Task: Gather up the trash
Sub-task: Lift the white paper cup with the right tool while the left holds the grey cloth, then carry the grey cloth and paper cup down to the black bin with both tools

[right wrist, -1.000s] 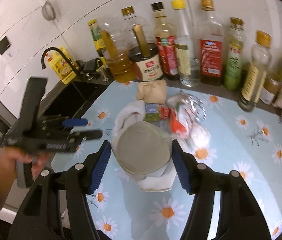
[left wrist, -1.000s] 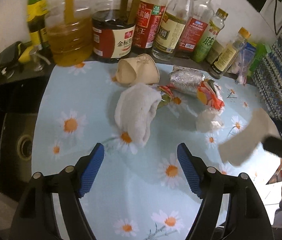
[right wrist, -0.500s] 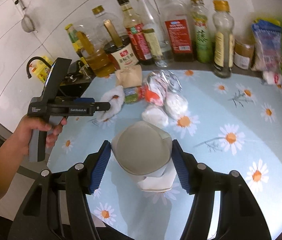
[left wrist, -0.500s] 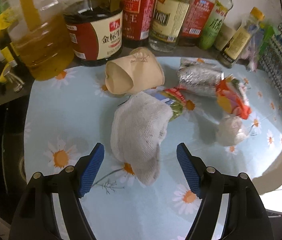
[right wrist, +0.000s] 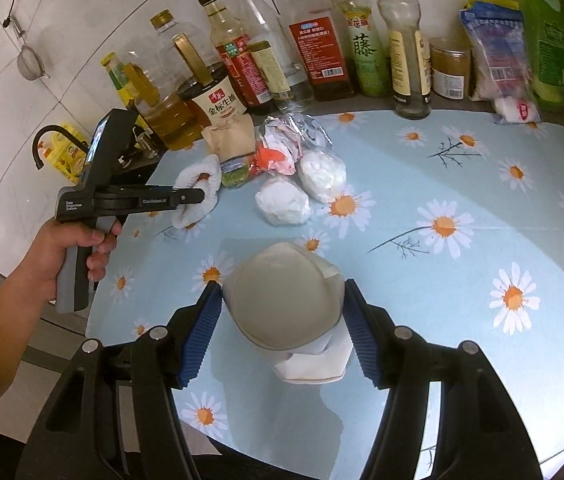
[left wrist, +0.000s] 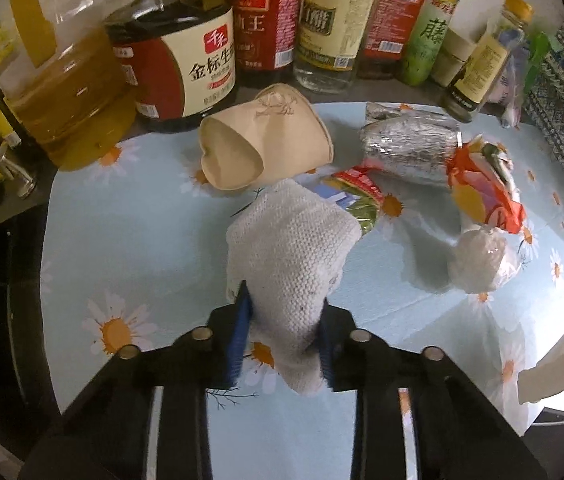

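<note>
My left gripper [left wrist: 284, 336] is shut on a white knitted rag [left wrist: 294, 256] near the table's left side; it also shows in the right wrist view [right wrist: 191, 200]. Behind the rag lie a crushed tan paper cup [left wrist: 265, 140], a foil wrapper [left wrist: 410, 152], a red-orange snack packet [left wrist: 486, 192], a green-red wrapper [left wrist: 358, 200] and a white wad in plastic [left wrist: 482, 260]. My right gripper [right wrist: 282, 316] is shut on a grey-white paper cup [right wrist: 286, 304], held above the daisy tablecloth [right wrist: 442, 280]. Two white wads [right wrist: 282, 204] lie ahead of it.
A row of oil, soy sauce and vinegar bottles [left wrist: 185, 68] stands along the back wall [right wrist: 322, 48]. A jar and food bags [right wrist: 494, 56] stand at the back right. A sink with a black tap [right wrist: 47, 140] lies left of the table.
My left gripper moved forward over the rag and shut on it. My right gripper drew back towards the table's front with the paper cup still in it.
</note>
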A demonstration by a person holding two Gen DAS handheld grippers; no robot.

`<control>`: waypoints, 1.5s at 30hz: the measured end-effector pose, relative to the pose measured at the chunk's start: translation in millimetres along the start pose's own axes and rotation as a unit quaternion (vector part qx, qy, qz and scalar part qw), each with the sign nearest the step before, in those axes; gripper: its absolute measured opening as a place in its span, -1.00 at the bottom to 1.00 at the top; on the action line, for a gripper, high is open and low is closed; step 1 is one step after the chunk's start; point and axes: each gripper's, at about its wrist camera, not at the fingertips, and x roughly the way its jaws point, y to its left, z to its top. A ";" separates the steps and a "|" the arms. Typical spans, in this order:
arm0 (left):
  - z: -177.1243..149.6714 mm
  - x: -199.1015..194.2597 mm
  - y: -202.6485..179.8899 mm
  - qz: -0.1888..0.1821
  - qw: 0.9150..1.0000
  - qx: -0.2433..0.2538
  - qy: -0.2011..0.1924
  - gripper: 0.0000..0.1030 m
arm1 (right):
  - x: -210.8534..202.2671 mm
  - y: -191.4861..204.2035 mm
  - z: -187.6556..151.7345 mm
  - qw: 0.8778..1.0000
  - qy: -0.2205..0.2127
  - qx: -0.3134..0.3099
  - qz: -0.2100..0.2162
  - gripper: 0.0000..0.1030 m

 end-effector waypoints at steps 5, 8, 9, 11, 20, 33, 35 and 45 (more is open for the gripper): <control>-3.0 -7.0 3.3 -0.005 1.000 0.002 -0.010 -0.61 | -5.9 4.6 -7.4 1.000 -0.008 0.005 -0.004 0.19; -6.9 -17.4 4.7 -0.008 1.000 0.003 -0.018 -0.61 | -8.9 8.8 -10.3 1.000 -0.012 0.005 -0.006 0.19; -8.0 -20.9 3.6 -0.009 1.000 0.005 -0.022 -0.61 | -9.5 10.5 -10.8 1.000 -0.013 0.005 -0.007 0.19; -10.5 -26.4 2.1 -0.010 1.000 0.005 -0.027 -0.61 | -9.9 12.8 -12.0 1.000 -0.013 0.003 -0.007 0.19; -40.6 -53.9 -1.0 -0.021 0.999 0.003 -0.041 -0.61 | -9.7 26.6 -17.7 1.000 -0.017 -0.012 -0.006 0.19; -112.3 -94.6 -0.9 -0.050 0.997 -0.014 -0.056 -0.61 | -11.4 63.7 -40.2 1.000 -0.010 -0.027 -0.006 0.19; -122.4 -100.0 -0.7 -0.054 0.997 -0.016 -0.058 -0.61 | -11.8 71.7 -46.1 1.000 -0.009 -0.027 -0.002 0.19; -188.9 -125.9 -14.1 -0.088 0.994 -0.012 -0.056 -0.61 | -11.1 105.8 -79.3 0.999 0.002 -0.040 0.005 0.19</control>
